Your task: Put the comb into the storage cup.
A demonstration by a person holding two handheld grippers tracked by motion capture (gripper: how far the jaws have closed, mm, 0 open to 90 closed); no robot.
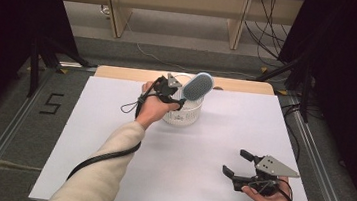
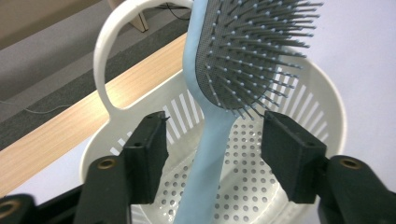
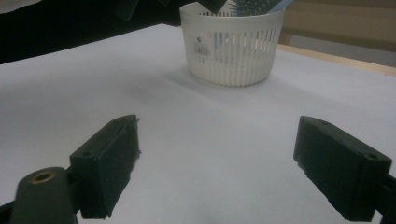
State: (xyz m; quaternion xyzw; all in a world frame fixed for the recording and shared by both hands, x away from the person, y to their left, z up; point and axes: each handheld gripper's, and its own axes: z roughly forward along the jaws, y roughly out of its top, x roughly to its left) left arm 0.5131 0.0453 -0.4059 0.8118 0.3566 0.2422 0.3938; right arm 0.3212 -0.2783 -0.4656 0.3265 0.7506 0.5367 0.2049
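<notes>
The blue hairbrush (image 2: 219,93) stands handle-down in the white basket (image 1: 183,115) at the table's far side, leaning on its rim, because the left gripper (image 2: 212,135) has spread its jaws clear of the handle, while the right gripper (image 1: 236,166) waits open, holding nothing.

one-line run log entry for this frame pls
left gripper: jaws open, either side of hairbrush handle, not pressing | hairbrush: standing in white basket, head up | right gripper: jaws open, empty, near table front edge
</notes>
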